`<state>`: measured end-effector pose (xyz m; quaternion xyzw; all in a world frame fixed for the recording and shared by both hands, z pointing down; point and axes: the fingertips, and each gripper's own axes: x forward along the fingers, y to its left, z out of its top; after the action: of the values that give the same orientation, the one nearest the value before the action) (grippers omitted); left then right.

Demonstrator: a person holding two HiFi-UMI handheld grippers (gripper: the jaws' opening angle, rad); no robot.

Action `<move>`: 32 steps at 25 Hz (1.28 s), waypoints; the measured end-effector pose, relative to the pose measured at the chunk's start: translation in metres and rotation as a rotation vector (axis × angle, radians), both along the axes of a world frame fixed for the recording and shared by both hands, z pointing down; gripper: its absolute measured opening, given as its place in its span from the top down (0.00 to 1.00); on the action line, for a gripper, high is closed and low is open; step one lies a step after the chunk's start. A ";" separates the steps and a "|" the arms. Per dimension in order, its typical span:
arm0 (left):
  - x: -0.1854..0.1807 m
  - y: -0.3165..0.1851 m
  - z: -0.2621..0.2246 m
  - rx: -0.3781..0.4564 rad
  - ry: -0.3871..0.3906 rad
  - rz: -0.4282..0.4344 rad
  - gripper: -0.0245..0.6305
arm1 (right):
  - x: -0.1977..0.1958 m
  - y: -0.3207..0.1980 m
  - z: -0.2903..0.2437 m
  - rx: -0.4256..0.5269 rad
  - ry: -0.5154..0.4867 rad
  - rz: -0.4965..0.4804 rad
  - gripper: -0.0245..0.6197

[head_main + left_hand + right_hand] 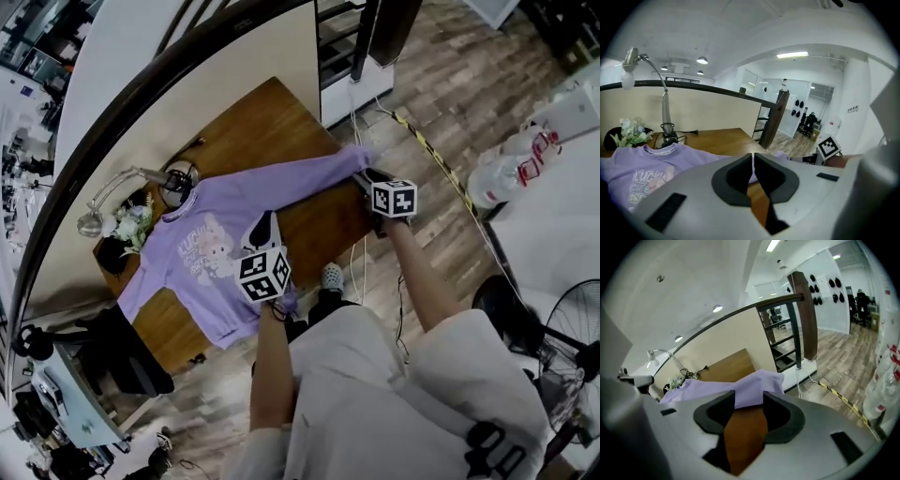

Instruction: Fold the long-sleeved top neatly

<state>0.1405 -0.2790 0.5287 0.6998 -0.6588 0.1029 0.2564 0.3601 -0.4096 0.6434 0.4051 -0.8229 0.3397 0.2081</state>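
Sweatshirt (pixel 202 258), lilac and long-sleeved, is laid flat and print-up on the wooden table (pixel 253 122). One sleeve (pixel 300 178) is stretched out toward the right gripper (pixel 749 397). Its jaws are held apart, with the ribbed cuff (pixel 761 380) lying at their tips, not pinched. The left gripper (pixel 753 157) is set over the body near the hem (pixel 239 330), jaws drawn almost together; whether cloth is pinched cannot be told. Fabric is judged soft, light and limp, easily dragged and wrinkled. Cuff and hem edge are best taken, both layers pinched.
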 end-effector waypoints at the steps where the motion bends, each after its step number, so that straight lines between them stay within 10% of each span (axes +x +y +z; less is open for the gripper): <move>1: 0.011 -0.004 0.000 0.000 0.006 0.017 0.92 | 0.005 -0.002 0.003 -0.018 -0.025 0.018 0.64; 14: 0.032 -0.008 0.011 -0.049 0.019 0.034 0.93 | 0.011 -0.035 0.052 -0.230 -0.140 0.050 0.47; 18: 0.024 -0.006 0.012 -0.055 0.018 0.020 0.93 | 0.011 -0.039 0.056 -0.251 -0.123 0.040 0.61; 23: 0.016 0.001 0.020 -0.075 0.022 0.012 0.93 | 0.000 -0.046 0.032 -0.128 -0.064 0.022 0.88; 32: -0.029 0.013 0.008 -0.041 0.030 -0.047 0.93 | -0.047 -0.041 -0.038 0.141 0.086 -0.080 0.90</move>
<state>0.1117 -0.2659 0.5367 0.6802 -0.6688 0.1001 0.2830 0.3133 -0.4508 0.6049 0.3999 -0.8506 0.2547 0.2274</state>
